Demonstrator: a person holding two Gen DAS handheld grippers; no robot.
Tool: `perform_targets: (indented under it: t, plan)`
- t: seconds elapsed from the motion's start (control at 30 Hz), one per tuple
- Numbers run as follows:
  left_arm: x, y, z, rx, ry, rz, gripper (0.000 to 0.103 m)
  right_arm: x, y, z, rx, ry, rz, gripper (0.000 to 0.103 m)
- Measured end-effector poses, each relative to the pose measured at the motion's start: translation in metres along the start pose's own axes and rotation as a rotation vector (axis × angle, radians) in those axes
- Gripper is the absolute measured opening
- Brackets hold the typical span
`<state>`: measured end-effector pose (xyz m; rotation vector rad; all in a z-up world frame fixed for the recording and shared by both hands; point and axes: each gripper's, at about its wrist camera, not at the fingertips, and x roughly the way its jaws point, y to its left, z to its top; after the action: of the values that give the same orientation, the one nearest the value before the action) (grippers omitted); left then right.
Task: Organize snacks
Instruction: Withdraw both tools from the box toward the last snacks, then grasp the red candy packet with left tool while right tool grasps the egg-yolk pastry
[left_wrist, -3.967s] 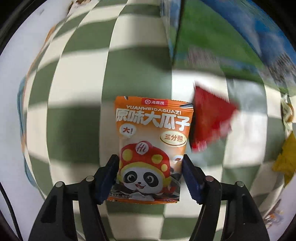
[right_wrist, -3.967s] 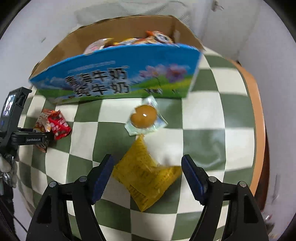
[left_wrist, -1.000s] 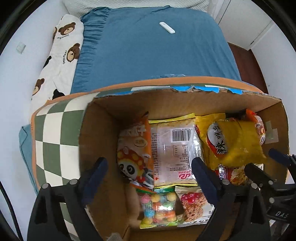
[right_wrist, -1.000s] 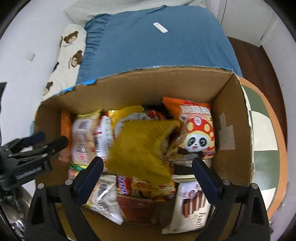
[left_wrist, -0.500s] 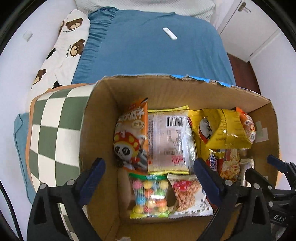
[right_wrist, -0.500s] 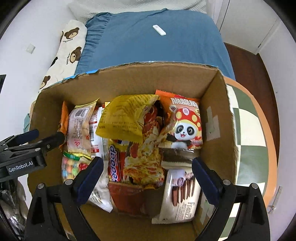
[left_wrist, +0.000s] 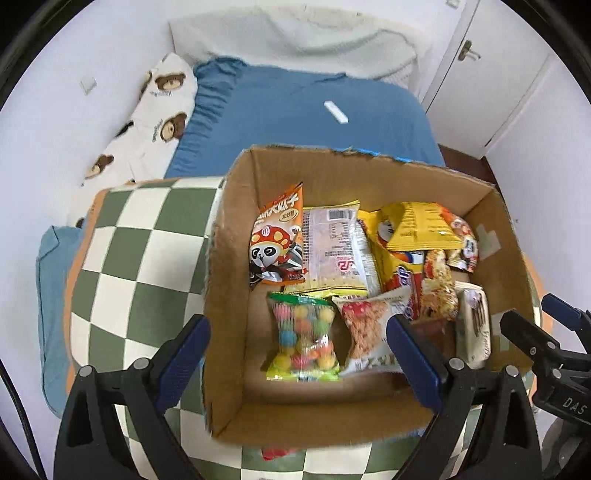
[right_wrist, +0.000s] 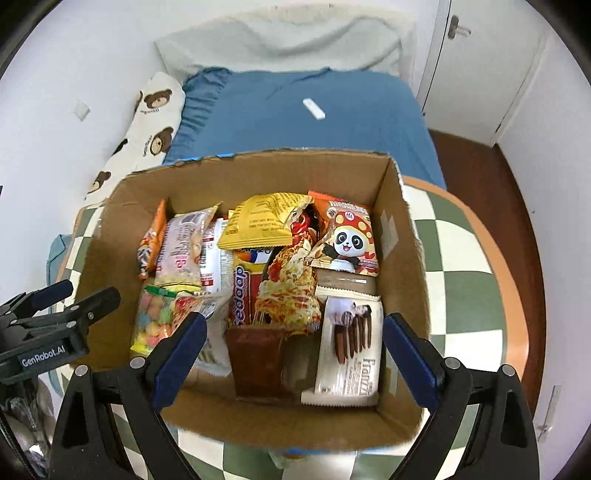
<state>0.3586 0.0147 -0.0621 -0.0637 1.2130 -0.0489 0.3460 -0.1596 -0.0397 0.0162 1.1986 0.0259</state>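
Observation:
An open cardboard box (left_wrist: 236, 258) (right_wrist: 402, 236) stands on the checkered table, packed with snack packets. An orange panda packet (left_wrist: 277, 240) leans at its left wall, and a second one (right_wrist: 347, 236) sits at the right. A yellow packet (left_wrist: 417, 225) (right_wrist: 266, 221) lies on top near the back. A bag of coloured candy balls (left_wrist: 303, 339) and a white biscuit pack (right_wrist: 351, 347) lie at the front. My left gripper (left_wrist: 297, 328) hovers open over the box's front left, holding nothing. My right gripper (right_wrist: 293, 325) hovers open over the front, also holding nothing.
Green and white checkered cloth (left_wrist: 136, 258) covers the round table, with its orange edge (right_wrist: 498, 266) to the right. A red packet (left_wrist: 277, 453) peeks out under the box front. Behind are a blue bed (left_wrist: 295, 122) with a white remote (left_wrist: 336, 112), a bear pillow (right_wrist: 147, 122) and a door (right_wrist: 476, 55).
The panda packet and the yellow packet, earlier on the table between the jaws, now lie in the box. Over the last second both grippers drew back and up, staying open.

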Motion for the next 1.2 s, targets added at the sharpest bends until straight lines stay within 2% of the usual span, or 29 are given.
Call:
perform_targets:
  t: [0.53,0.83,1.03,1.07,1.2]
  plan:
    - [-0.110,-0.018,-0.070,0.045,-0.248,0.006,0.098,-0.109,0.009,-0.074,0.000,-0.234,-0.011,0.098]
    - [-0.147,-0.020,-0.109,0.046,-0.319,0.005,0.098,-0.159,0.010,-0.118,0.015,-0.354,-0.015,0.098]
    - [-0.156,-0.023,-0.123,0.047,-0.351,0.024,0.098,-0.168,0.010,-0.137,0.021,-0.378,-0.023,0.098]
    - [-0.154,-0.023,-0.123,0.050,-0.348,0.031,0.102,-0.168,0.010,-0.139,0.026,-0.378,-0.020,0.098]
    - [-0.143,-0.022,-0.123,0.049,-0.320,0.051,0.103,-0.164,0.007,-0.144,0.034,-0.369,-0.029,0.098]
